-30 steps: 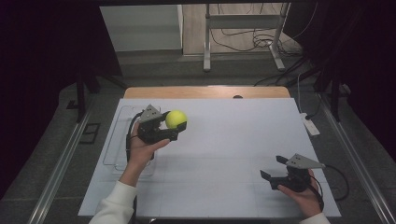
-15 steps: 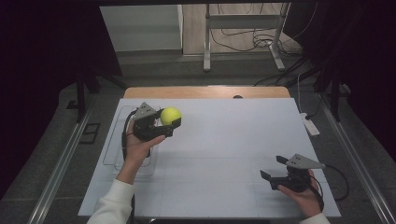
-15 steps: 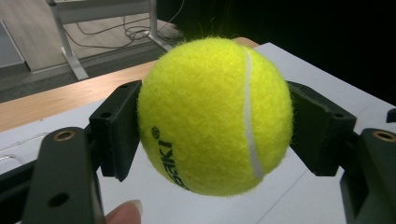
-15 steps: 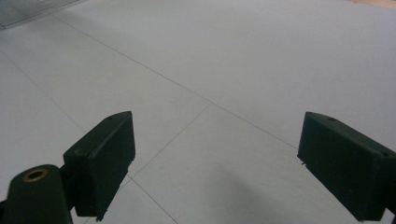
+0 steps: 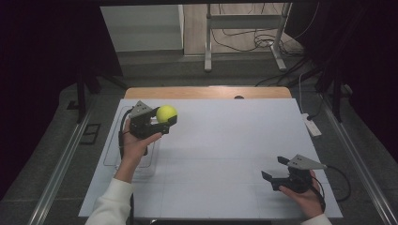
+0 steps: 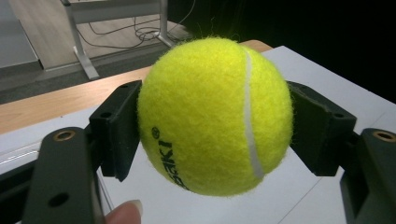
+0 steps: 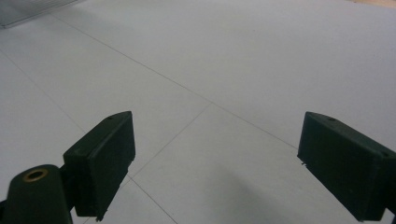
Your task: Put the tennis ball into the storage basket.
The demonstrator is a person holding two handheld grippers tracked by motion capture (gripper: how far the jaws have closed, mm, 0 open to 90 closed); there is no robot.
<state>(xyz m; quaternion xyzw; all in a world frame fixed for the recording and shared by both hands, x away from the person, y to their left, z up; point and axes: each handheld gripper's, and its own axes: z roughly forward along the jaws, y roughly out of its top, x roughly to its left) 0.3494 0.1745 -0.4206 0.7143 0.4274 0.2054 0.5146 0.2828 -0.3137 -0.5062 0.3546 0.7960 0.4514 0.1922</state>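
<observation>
My left hand-held gripper (image 5: 165,123) is clamped on one ball (image 5: 166,114), a round, fuzzy yellow tennis ball with a white seam and black lettering; being a sphere, it has no long axis. It sits between both jaws, raised above the white bench (image 5: 225,140). Just below that gripper I see a clear tray (image 5: 112,154). My right hand-held gripper (image 5: 274,169) rests spread wide, holding nothing.

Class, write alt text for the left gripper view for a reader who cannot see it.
A yellow tennis ball is clamped between the two black jaws of the left claw, held above a white table. A fingertip shows at the bottom edge; a wooden strip and floor cables lie behind.
</observation>
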